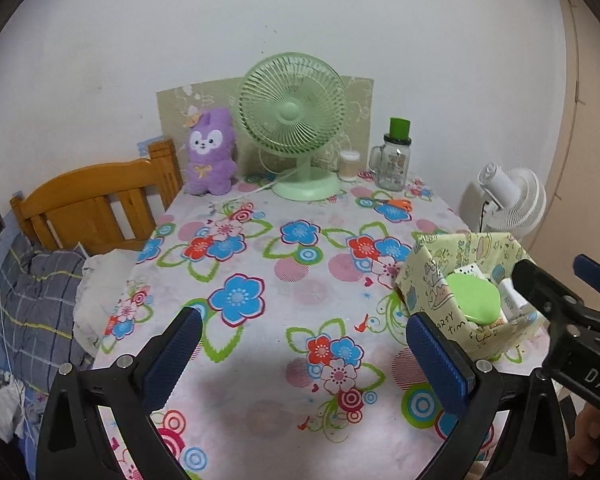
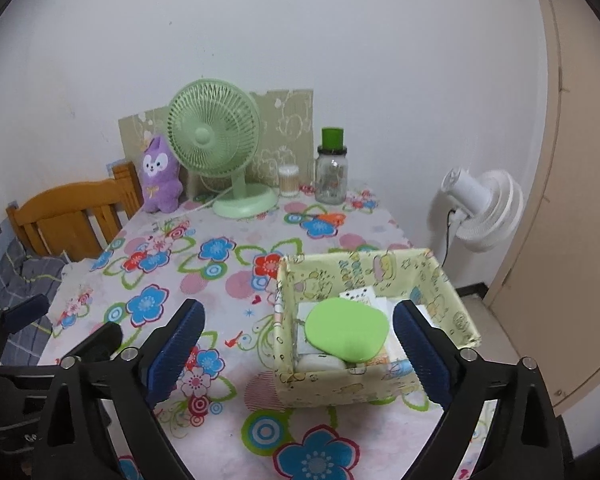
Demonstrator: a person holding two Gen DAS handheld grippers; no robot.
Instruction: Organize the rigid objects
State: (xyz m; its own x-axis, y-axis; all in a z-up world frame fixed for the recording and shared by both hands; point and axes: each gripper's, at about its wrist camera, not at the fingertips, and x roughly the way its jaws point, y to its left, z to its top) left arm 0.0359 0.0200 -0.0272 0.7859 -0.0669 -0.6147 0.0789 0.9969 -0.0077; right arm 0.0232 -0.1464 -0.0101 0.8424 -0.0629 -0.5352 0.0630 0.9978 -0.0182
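The right tool [image 2: 296, 344] is standing wide apart with nothing between its pads, hovering just short of the fabric box [image 2: 452, 300], which is sitting at about 4 o'clock on the counter [image 2: 228, 280]. Inside the box a green lid-shaped case [image 2: 346, 330] is lying on top of white packs and small cards, apparently gathered there so that the loose rigid pieces are sharing one container. The left tool [image 1: 304, 354] is likewise hanging released and empty over bare tablecloth near 6 o'clock. The box is resting close to the counter's right edge, so any push toward 3 o'clock is risking a fall. The middle of the counter is lying open for movement. At 12 o'clock the green fan [image 2: 216, 148], plush toy [image 2: 160, 176] and glass jar [image 2: 331, 176] are crowding the wall side.
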